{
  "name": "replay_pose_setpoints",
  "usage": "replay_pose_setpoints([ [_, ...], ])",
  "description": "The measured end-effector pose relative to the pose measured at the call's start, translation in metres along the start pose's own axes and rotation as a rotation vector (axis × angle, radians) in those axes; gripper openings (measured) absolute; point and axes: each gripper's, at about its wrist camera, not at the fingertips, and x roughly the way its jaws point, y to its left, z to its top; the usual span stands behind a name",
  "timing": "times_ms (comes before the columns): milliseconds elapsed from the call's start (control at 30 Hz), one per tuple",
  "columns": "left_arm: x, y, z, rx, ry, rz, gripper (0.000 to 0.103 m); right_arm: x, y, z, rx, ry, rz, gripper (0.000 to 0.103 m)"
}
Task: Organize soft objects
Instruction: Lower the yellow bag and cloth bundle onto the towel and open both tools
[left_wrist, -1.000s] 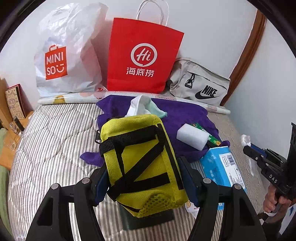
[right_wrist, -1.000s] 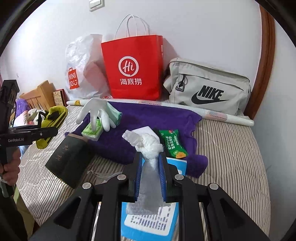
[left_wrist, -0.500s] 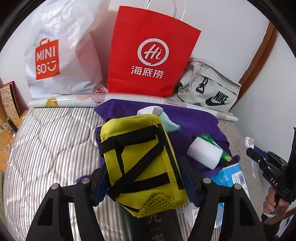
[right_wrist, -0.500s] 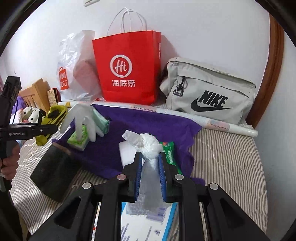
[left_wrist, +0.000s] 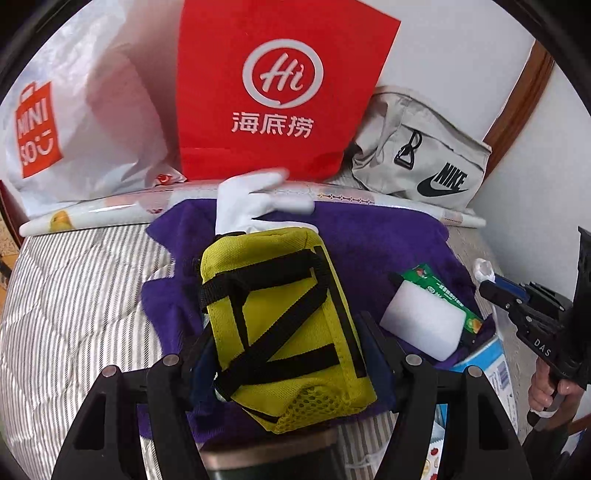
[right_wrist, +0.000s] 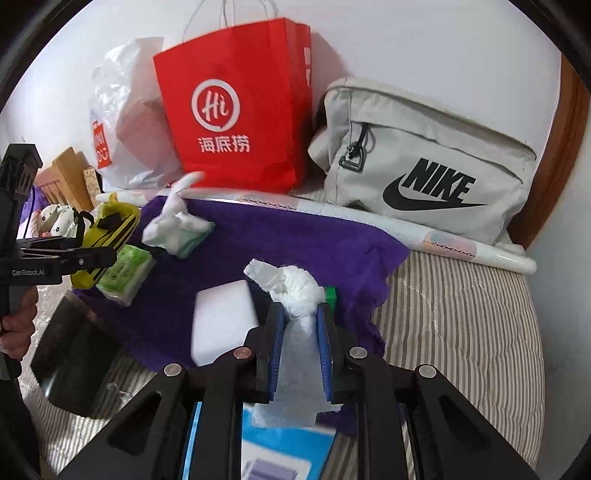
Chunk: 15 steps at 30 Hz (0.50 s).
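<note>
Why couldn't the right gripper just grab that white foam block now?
Probably not yet: the right gripper is already shut on a crumpled white plastic packet. The white foam block itself lies uncovered on the purple towel.

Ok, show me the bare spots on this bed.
Free: striped mattress right of the purple towel, below the Nike bag; also stripes left of the towel. Crowded: the towel itself, with sponge, tissue pack and glove.

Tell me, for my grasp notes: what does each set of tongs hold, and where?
Left tongs: yellow pouch, by its sides. Right tongs: white tissue wad, below its bunched top.
</note>
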Motion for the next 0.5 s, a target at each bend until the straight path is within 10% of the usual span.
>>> replay_pose_setpoints([
  [500, 0.022, -0.003, 0.004, 0.043, 0.049, 0.013, 0.069, 0.053, -0.008, 0.011, -0.020, 0.119, 0.045, 0.019],
])
